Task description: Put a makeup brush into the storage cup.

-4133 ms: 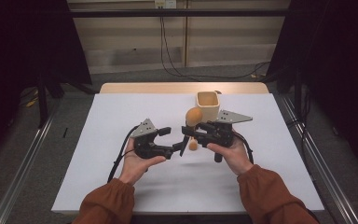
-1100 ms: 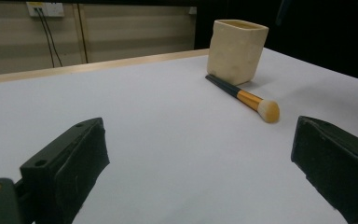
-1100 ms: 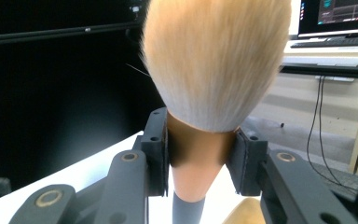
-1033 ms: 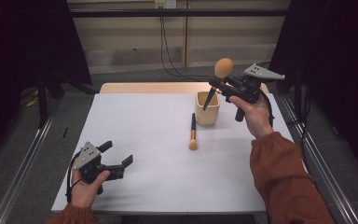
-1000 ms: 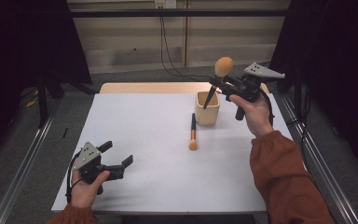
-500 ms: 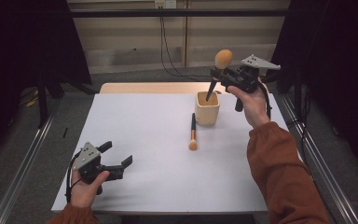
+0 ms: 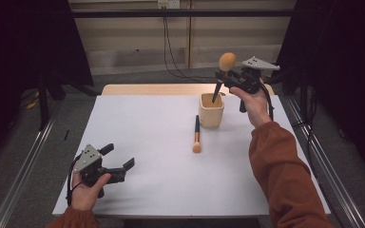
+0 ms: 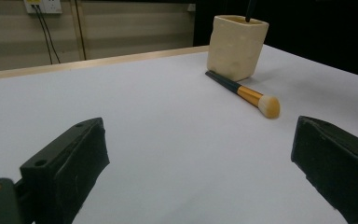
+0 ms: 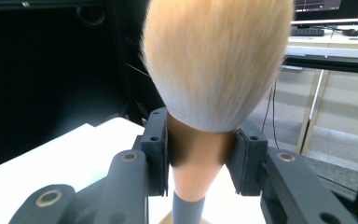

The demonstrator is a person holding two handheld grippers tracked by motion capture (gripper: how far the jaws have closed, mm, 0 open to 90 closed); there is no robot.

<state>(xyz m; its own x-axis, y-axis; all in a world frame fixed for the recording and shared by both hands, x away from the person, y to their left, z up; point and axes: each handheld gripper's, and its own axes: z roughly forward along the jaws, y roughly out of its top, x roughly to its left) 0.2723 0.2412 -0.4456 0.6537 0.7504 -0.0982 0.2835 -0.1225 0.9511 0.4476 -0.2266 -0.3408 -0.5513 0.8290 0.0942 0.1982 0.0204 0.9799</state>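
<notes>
My right gripper (image 7: 224,78) is shut on a large makeup brush (image 7: 222,73) with a fluffy orange head, held above the cream cup (image 7: 211,111); the dark handle tip dips into the cup's mouth. In the right gripper view the jaws clamp the large brush (image 9: 200,158) at its copper ferrule, just under the bristles. A smaller brush (image 7: 196,135) with a dark handle lies flat on the white table in front of the cup, bristles toward me. My left gripper (image 7: 123,161) rests open near the table's front left corner, nothing between its jaws. The left gripper view has the small brush (image 8: 242,92) and cup (image 8: 235,46) far ahead.
The white table (image 7: 147,133) has a wooden strip along its far edge. Metal rails run along both sides on the floor. Cables hang from a wall socket (image 7: 168,4) behind the table.
My right gripper has lifted the large brush from the table and carried it over the cup, lowering the handle tip into the mouth. The left gripper withdrew to the front left and stays still.
</notes>
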